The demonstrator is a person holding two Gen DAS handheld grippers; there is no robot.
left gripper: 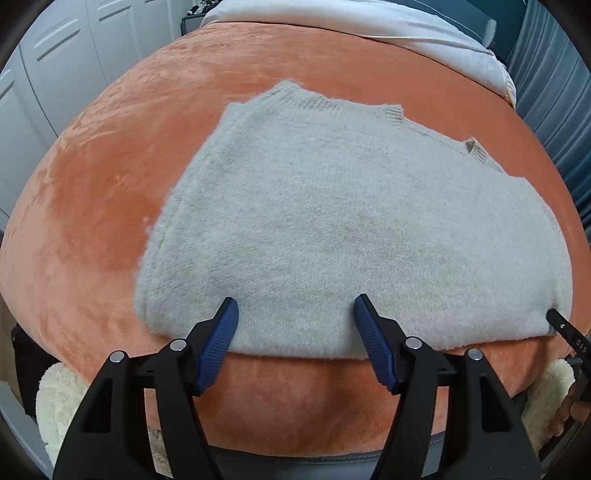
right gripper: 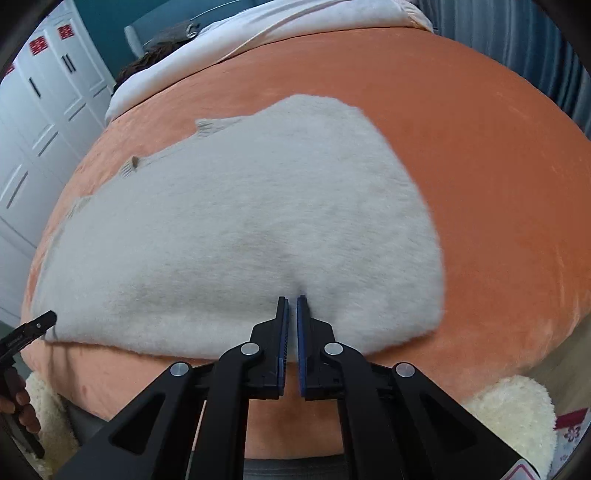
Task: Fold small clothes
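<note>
Bed covered by an orange plush blanket (left gripper: 110,177), with white bedding (left gripper: 369,22) bunched along its far edge. White panelled wardrobe doors (left gripper: 66,55) stand beyond one side of the bed, a teal wall (right gripper: 122,14) behind its far edge, grey-blue curtains (left gripper: 554,74) along the other side. Even, soft light.

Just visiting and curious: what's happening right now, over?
Right claw shut on sweater hem. Left claw open over the near edge. Nothing in the way on the orange blanket.
</note>
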